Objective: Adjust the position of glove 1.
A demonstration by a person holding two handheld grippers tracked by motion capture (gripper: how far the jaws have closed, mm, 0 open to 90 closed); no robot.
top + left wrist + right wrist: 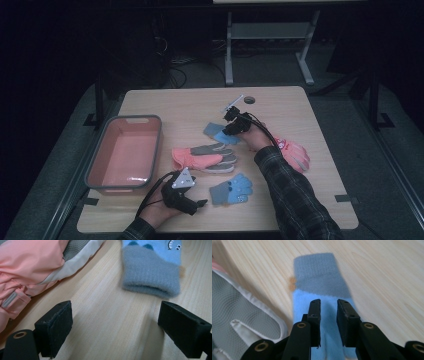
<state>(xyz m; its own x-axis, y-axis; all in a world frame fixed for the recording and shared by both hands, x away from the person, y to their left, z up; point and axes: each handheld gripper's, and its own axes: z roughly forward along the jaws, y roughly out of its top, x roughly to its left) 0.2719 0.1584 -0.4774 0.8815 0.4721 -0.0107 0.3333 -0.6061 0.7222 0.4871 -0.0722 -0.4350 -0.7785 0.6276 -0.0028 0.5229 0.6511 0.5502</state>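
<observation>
Two small blue knit gloves with grey cuffs lie on the wooden table. One blue glove (231, 190) (152, 267) lies near the front, just ahead of my left gripper (200, 201) (116, 315), whose jaws stand wide open around bare wood. The other blue glove (216, 132) (319, 272) lies at mid-table. My right gripper (231, 127) (329, 302) is down on its blue part, jaws nearly together with fabric between them. A pink and grey padded glove (205, 156) (27, 262) (239, 315) lies between the two blue ones.
A pink bin with a grey rim (131, 119) stands at the table's left and holds nothing. A second pink glove (296, 154) lies to the right, behind the plaid sleeve (295, 200). A small dark disc (249, 100) sits near the far edge.
</observation>
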